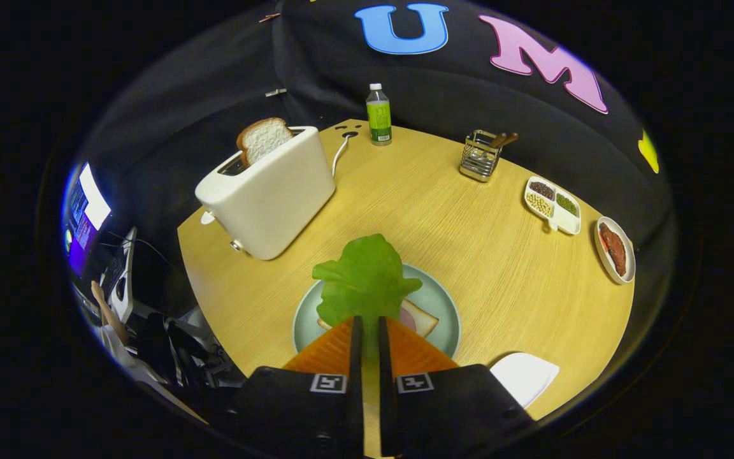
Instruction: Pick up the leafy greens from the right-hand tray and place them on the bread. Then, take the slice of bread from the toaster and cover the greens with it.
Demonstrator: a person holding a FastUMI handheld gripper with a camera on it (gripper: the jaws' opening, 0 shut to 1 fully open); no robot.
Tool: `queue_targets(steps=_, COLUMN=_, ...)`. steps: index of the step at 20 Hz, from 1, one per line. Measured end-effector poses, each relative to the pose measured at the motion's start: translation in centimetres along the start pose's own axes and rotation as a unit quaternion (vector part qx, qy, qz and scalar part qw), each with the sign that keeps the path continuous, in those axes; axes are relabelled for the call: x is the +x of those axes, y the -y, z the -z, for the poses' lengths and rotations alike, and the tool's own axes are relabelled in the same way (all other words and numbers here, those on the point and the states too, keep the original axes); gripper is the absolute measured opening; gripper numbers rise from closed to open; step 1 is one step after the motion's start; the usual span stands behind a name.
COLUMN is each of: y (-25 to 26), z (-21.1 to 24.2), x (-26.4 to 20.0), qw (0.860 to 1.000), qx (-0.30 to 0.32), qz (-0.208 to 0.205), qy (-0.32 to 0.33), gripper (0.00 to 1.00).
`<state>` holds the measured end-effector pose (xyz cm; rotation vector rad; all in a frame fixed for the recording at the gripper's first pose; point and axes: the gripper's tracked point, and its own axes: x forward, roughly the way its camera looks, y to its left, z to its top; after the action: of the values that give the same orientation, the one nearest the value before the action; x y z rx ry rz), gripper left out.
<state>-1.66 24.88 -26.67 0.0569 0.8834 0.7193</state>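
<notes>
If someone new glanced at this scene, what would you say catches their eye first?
Most striking is the green lettuce leaf, pinched in the tool above the pale plate holding bread. Next, the white toaster beyond the plate, a bread slice standing up from its slot.

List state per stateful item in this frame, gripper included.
Orange-fingered gripper: shut on the lettuce.
Green lettuce leaf: held above the plate, not yet released.
Bread slice on pale green round plate: lying flat, mostly hidden by leaf.
White toaster: one bread slice sticking up from its slot.
Green-labelled plastic bottle: upright, capped.
</notes>
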Motion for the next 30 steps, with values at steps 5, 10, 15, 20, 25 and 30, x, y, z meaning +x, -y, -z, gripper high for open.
queue_targets(steps=5, y=0.1, z=-1.4, x=0.3, qw=0.999, qx=-0.001, qz=0.013, qy=0.035, gripper=0.96)
queue_targets(steps=10, y=-0.2, z=-5.1, x=-2.5, qw=0.994, qx=-0.014, qz=0.013, qy=0.109, gripper=0.99)
queue_targets(steps=15, y=-2.5, z=-12.6, x=-7.3, qw=0.975, qx=-0.038, qz=0.008, qy=0.218, gripper=0.98)
queue_targets(steps=20, y=-6.9, z=-19.3, x=-9.0, qw=0.965, qx=-0.003, qz=-0.036, qy=0.260, gripper=0.98)
queue_targets(steps=25, y=-12.1, z=-24.0, x=-7.7, qw=0.958, qx=-0.020, qz=-0.066, qy=0.277, gripper=0.98)
queue_targets(steps=30, y=-16.4, z=-25.6, x=-3.1, qw=0.967, qx=-0.029, qz=-0.058, qy=0.248, gripper=0.99)
